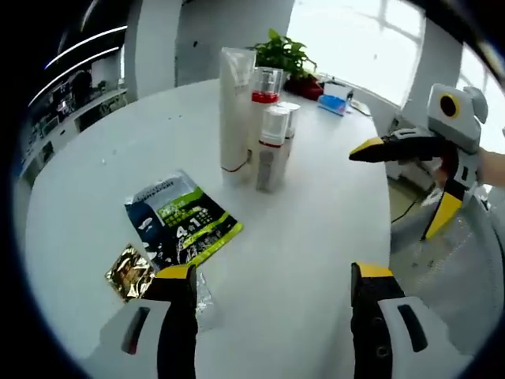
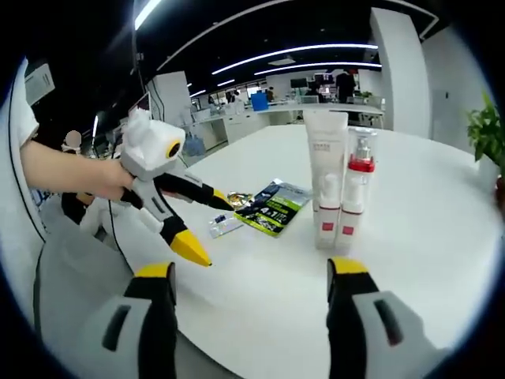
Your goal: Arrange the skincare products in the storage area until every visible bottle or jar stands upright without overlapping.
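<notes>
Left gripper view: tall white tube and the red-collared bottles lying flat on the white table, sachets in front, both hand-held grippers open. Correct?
Not quite. The tall white tube and the red-collared bottles stand upright on the white table, as the left gripper view shows. The rest holds: the sachets lie in front, and the left hand-held gripper and right hand-held gripper are open.

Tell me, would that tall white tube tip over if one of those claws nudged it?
Probably. The tube stands upright, tall and slim on a narrow end, so a push near its top would likely topple it. It stands close beside the bottles, so it might knock them down too. It looks like soft plastic, so probably unbreakable.
</notes>
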`<state>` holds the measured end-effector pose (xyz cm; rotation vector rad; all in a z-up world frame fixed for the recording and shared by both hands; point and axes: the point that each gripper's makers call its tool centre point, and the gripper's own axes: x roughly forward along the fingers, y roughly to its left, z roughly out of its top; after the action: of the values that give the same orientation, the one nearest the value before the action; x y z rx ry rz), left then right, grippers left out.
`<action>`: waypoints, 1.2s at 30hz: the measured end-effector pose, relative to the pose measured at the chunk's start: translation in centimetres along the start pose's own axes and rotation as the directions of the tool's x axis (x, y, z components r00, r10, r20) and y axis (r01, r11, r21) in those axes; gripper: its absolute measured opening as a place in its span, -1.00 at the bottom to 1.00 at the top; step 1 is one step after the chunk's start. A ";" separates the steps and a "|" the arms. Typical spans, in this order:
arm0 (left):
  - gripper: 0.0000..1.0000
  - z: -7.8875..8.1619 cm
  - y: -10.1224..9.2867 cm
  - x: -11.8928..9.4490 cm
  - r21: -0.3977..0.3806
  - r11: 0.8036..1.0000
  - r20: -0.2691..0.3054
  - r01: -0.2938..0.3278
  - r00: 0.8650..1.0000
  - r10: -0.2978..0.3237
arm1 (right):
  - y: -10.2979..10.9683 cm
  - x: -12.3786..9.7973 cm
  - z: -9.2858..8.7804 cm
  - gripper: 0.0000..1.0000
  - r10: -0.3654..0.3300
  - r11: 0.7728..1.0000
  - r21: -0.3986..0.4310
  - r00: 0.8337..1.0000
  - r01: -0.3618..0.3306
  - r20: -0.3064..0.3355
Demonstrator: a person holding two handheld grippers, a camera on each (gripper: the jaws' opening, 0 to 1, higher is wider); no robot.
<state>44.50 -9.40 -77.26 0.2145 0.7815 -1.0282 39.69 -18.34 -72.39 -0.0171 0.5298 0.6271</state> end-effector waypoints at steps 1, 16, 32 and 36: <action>0.59 -0.3 -0.1 -0.5 -0.022 1.000 0.006 -0.009 1.000 0.009 | 0.0 -0.1 0.0 0.59 0.000 1.000 -0.001 1.000 0.000 0.000; 0.76 -3.6 0.1 -6.0 -0.197 0.971 0.074 -0.136 0.985 0.153 | 0.5 -1.4 1.3 0.73 -0.009 1.000 0.013 0.999 0.008 0.034; 0.91 -6.8 -2.0 -10.5 -0.286 0.934 0.096 -0.214 0.963 0.250 | 2.6 -2.2 1.4 0.84 0.007 1.000 0.013 0.999 -0.008 0.050; 0.94 -7.4 -2.5 -11.0 -0.297 0.928 0.098 -0.226 0.959 0.265 | 2.9 -2.5 1.5 0.86 0.007 1.000 0.000 0.999 -0.007 0.051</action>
<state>35.83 0.60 -74.65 -0.0058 0.7463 -0.6754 37.00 -17.11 -69.51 0.0008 0.4802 0.6328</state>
